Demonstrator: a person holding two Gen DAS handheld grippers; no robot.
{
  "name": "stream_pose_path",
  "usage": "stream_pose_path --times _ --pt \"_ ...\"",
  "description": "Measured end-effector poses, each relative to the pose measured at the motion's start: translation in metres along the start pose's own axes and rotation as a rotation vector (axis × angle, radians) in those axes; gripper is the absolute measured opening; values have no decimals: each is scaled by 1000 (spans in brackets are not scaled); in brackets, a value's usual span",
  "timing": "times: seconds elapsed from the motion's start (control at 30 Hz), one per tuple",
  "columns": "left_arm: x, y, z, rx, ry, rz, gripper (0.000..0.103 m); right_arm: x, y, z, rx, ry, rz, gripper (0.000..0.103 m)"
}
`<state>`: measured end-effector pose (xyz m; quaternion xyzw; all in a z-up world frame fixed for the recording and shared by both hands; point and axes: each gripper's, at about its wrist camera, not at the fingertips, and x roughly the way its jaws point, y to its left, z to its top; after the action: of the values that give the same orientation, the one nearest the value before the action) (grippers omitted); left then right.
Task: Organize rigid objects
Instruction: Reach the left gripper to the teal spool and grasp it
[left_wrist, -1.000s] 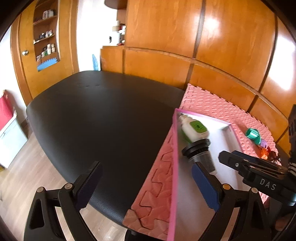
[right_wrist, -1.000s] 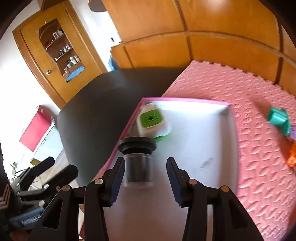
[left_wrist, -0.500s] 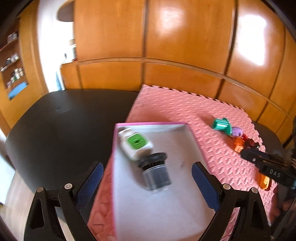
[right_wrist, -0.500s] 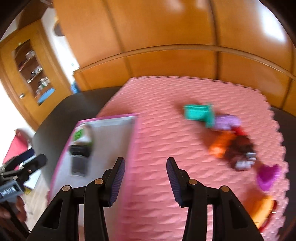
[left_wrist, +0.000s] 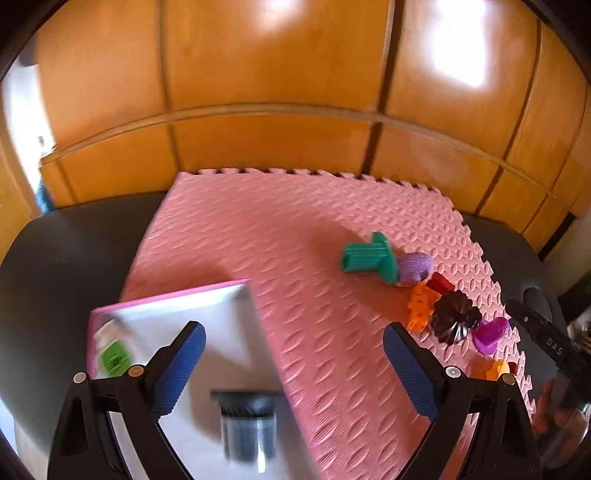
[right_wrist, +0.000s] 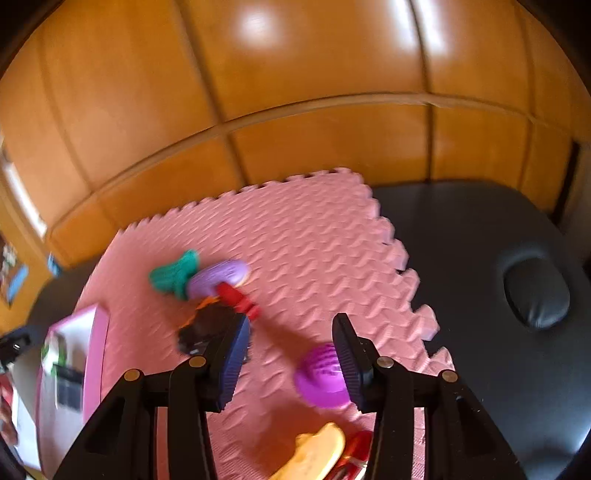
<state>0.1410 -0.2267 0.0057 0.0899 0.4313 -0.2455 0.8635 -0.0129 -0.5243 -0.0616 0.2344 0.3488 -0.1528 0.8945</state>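
My right hand-held gripper (right_wrist: 288, 354) hung with its fingers apart and nothing between them, low over the pink foam mat (right_wrist: 314, 240), and my left hand-held gripper (left_wrist: 293, 363) was spread wide and empty above the pink-rimmed tray (left_wrist: 166, 295). Two things already lay in that tray: a black ribbed-cap cylinder (left_wrist: 247, 424) and a white container with a green label (left_wrist: 112, 350). The rest sat loose on the mat: a green flanged piece (left_wrist: 365, 258) touching a lilac oval piece (left_wrist: 415, 267), a red piece (right_wrist: 236, 297), an orange block (left_wrist: 421, 306), a dark fluted mould (left_wrist: 456, 321), a yellow piece (right_wrist: 314, 454), and a purple shell-shaped piece (right_wrist: 321, 373) just beside my right finger. I judged that purple piece the next pick, standing apart from the cluster. To do it well I needed to centre the fingers over it, come down level, and close on its widest flanks, as the rounded plastic looked likely to squirt out, and the blurred view warned me to slow down first
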Motion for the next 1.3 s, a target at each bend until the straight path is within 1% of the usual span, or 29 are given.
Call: stream_pose_path --times 0.03,0.13,0.27,0.37,0.43,0.6,0.67,0.77,0.8,0.83,0.87,0.9,0.93,0.97,1.0,1.1,1.2,1.3 --pt "7 -4 4 4 11 -4 97 1 -2 1 9 7 6 47" --pt "31 -17 17 8 43 -20 97 -4 -8 5 38 -12 31 47" --pt "58 -33 33 12 73 -34 97 -4 -8 7 54 -3 66 47" --pt "76 -41 43 0 83 -39 98 -3 -6 7 57 2 74 47" --pt "87 -45 49 -12 90 -49 101 -3 -6 8 61 4 80 47" --pt "112 -55 62 -9 107 -48 101 0 -10 10 88 16 85 47" --pt "121 -60 66 2 106 -31 101 1 -12 10 100 22 88 47" --pt "137 -65 69 3 129 -43 101 0 -13 11 109 18 92 47" --pt "142 -65 70 0 135 -46 99 0 -14 11 111 16 92 47" --pt "147 -65 70 0 143 -51 86 0 -14 11 114 14 92 47" --pt "155 -66 68 6 167 -59 74 0 -15 12 116 13 92 47" --pt "160 -65 67 5 187 -64 59 1 -15 11 116 14 89 47" --pt "163 -64 63 6 184 -52 59 1 -15 11 116 17 88 47" --pt "161 -65 61 14 164 -54 59 2 -15 12 116 18 88 47" --pt "160 -66 58 26 161 -54 59 2 -16 12 118 16 87 47" --pt "154 -60 52 -8 171 -66 59 -1 -19 14 128 1 84 47" --pt "139 -55 45 -8 141 -47 59 -3 -27 16 152 -11 73 47" --pt "118 -51 37 4 114 -46 59 -6 -41 18 204 -23 63 47"
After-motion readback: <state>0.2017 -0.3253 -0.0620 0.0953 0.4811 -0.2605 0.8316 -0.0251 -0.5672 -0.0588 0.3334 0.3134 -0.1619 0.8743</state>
